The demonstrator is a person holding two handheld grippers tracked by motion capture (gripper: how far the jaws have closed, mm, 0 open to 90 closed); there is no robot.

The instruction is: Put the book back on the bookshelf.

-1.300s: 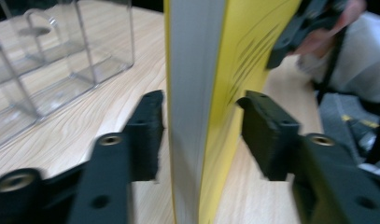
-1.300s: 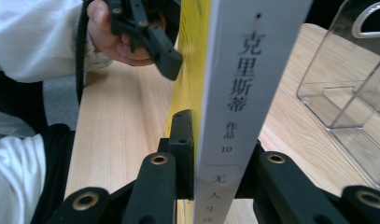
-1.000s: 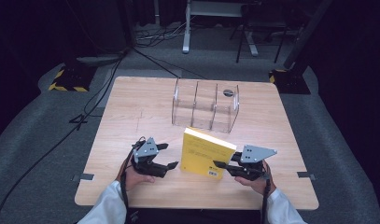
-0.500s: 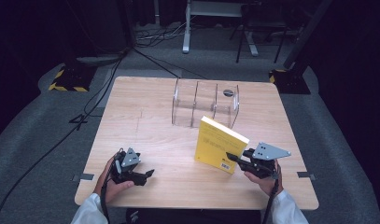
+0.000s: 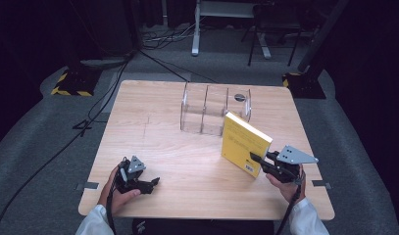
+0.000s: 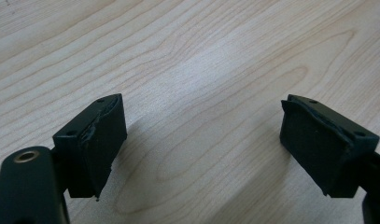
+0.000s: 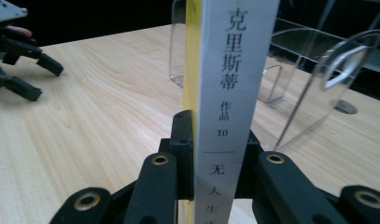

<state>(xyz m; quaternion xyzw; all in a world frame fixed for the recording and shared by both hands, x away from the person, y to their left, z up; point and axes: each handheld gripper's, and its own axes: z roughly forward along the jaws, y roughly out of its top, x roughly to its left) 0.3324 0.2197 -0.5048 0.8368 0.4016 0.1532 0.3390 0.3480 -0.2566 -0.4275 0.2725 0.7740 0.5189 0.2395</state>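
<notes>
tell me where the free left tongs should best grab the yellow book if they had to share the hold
Probably the book's top edge, coming from the left side. It stands upright with the right tongs clamped across its spine low down, so the upper part is free and thin enough for the open left tongs.

Book spine's ends beyond frame

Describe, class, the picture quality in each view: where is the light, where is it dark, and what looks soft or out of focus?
High view: the wooden table is evenly lit and the surrounding floor falls into darkness. Left gripper view: a pale sheen crosses the wood, the left gripper casts soft shadows, and its near parts look soft. Right gripper view: the book's spine is sharp, and the clear acrylic organizer catches reflections.
</notes>
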